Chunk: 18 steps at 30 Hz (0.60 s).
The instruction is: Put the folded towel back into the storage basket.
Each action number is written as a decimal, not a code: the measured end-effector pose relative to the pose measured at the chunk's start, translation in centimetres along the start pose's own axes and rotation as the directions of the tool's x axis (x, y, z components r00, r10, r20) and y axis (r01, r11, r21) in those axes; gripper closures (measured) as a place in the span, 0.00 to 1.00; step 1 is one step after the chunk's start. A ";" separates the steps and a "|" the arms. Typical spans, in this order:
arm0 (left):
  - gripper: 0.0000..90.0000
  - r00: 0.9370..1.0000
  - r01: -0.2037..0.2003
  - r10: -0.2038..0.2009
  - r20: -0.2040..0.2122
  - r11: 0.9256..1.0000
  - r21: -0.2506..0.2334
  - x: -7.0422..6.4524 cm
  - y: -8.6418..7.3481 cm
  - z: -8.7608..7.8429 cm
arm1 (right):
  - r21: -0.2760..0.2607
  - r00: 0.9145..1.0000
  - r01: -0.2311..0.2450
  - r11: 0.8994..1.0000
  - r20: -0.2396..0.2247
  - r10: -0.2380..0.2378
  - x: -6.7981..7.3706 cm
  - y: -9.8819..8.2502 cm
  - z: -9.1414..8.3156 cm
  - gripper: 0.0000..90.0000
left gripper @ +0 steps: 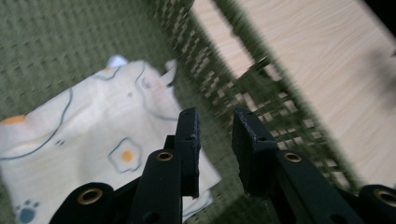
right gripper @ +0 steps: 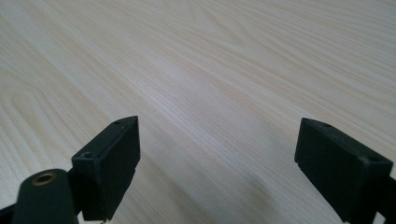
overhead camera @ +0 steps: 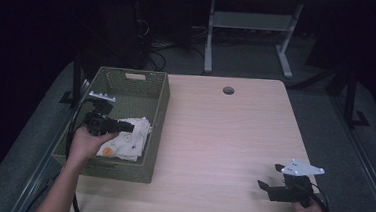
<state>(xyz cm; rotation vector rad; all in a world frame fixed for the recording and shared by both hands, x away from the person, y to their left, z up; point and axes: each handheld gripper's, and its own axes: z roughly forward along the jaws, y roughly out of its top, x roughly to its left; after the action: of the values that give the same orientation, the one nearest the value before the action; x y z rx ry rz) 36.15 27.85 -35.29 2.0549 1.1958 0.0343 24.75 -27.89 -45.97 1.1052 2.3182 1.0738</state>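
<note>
The folded cloth (overhead camera: 126, 139) lies in the basket (overhead camera: 157, 129) already — your left gripper (left gripper: 215, 144) stands narrow and empty above it, your right gripper (right gripper: 217, 163) wide over the bare tabletop (overhead camera: 224, 138).

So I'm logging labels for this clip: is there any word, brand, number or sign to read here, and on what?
None: no readable text.
Cloth in the green basket: printed fried eggs and paw prints, no words.
Basket's light patch: too small to read.
</note>
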 end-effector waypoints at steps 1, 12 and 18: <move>0.80 1.000 -0.002 0.002 0.007 1.000 -0.013 -0.1 -0.1 -0.2 | 0.000 1.000 0.001 1.000 0.001 -0.001 0.0 0.0 0.0 0.15; 0.69 0.989 0.030 -0.008 0.147 0.989 -0.144 -0.8 -1.4 -0.8 | -0.012 1.000 -0.003 1.000 0.008 0.003 0.1 0.0 -0.3 0.15; 0.63 0.983 0.042 -0.008 0.185 0.982 -0.183 -1.2 -2.0 -0.7 | -0.011 1.000 -0.003 1.000 0.008 0.003 0.2 0.0 -0.3 0.15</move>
<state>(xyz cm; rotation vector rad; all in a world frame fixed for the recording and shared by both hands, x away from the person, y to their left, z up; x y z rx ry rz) 33.75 27.91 -35.64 1.8369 1.0629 -0.0520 24.49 -27.89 -45.79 1.1074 2.3022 1.0802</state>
